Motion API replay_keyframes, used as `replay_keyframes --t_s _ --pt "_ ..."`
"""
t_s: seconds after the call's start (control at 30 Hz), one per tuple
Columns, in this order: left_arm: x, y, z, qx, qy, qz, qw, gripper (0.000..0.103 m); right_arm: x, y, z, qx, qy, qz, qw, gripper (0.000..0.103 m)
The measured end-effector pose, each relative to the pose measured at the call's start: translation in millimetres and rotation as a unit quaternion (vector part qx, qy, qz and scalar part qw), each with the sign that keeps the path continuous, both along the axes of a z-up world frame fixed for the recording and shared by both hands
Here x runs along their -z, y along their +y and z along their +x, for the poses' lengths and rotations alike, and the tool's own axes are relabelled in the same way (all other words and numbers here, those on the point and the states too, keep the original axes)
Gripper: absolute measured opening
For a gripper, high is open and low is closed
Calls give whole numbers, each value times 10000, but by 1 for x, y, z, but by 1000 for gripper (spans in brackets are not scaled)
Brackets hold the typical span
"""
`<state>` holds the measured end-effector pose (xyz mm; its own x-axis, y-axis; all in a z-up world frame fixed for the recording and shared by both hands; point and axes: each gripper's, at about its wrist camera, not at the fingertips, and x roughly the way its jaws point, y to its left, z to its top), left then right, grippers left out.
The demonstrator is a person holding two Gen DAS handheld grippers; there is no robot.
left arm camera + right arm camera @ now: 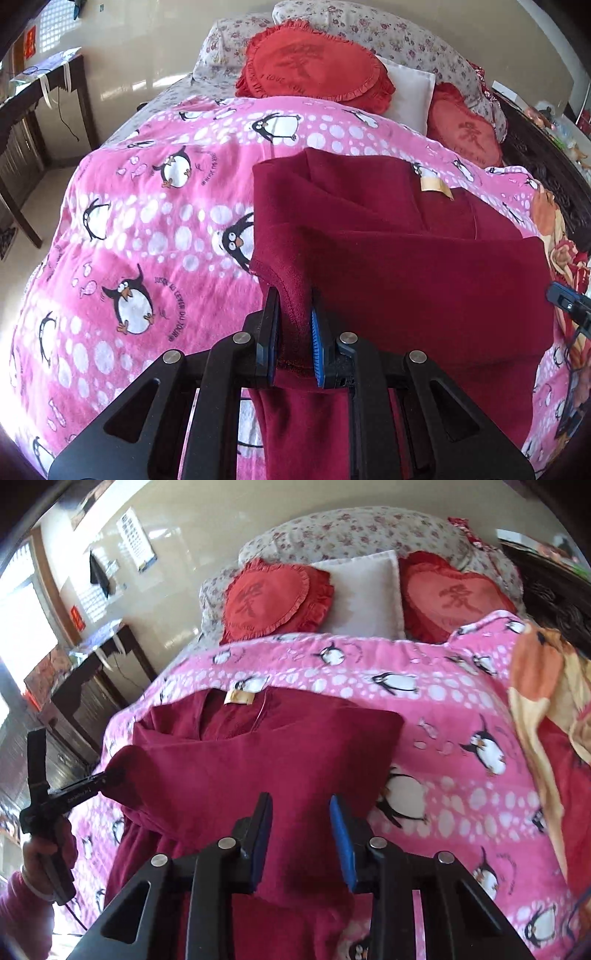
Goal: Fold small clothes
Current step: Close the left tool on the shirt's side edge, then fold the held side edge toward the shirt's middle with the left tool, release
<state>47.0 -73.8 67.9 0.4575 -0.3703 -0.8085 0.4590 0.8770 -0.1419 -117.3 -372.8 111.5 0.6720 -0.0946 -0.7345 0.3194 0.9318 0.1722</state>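
A dark red fleece garment lies partly folded on a pink penguin blanket, with a yellow neck label at its far side. My left gripper is shut on a bunched hemmed edge of the garment and holds it up. In the right wrist view the garment spreads under my right gripper, whose fingers stand apart above the cloth and hold nothing. The left gripper shows there at the left, pinching the garment's corner.
Two red heart cushions and a white pillow lie at the bed's head. An orange patterned blanket lies on the right. A dark wooden desk stands left of the bed. A dark headboard runs along the right.
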Motion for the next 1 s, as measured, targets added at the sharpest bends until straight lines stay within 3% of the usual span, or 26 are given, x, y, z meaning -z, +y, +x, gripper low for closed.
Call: replay_keyframes --t_s 0.07,0.1,0.27,0.4,0.47,0.5,0.6,0.63,0.7,0.77,0.83,0.93,1.0 --pt "1 -4 -2 40 21 11 10000 14 14 0 12 181 438 -752 9960 28" --pt "2 -5 -3 67 41 -13 10000 14 22 -6 14 251 585 -876 9941 28" --pt "-2 -13 -4 210 34 -102 9997 14 22 -26 -6 567 560 -569 9952 28" --pt "3 -14 -4 197 49 -75 9998 14 8 -26 -30 610 127 195 9979 30" --pt "5 -12 -4 157 99 -105 9998 14 10 -18 -33 479 114 435 9978 61" --pt "6 -12 -5 135 121 -112 9998 14 15 -13 -30 370 166 500 9979 65" --pt "5 -12 -7 120 155 -111 9997 14 28 2 -15 162 411 288 9986 58" --pt "3 -13 -8 145 142 -106 9997 14 32 5 -11 183 503 60 9985 44" --pt "-2 -13 -11 213 100 -112 9997 15 33 4 -13 174 479 -35 9987 34" --pt "-2 -11 -14 230 44 -94 9997 31 33 -5 -24 340 482 -107 9982 22" --pt "6 -11 -12 188 75 -4 9998 40 42 -19 -33 522 504 239 9971 22" --pt "20 -7 -8 44 318 37 9995 40 44 -26 -39 582 392 609 9957 24" --pt "18 -2 -9 -7 321 -90 9994 40 32 -24 -45 629 330 559 9959 36"
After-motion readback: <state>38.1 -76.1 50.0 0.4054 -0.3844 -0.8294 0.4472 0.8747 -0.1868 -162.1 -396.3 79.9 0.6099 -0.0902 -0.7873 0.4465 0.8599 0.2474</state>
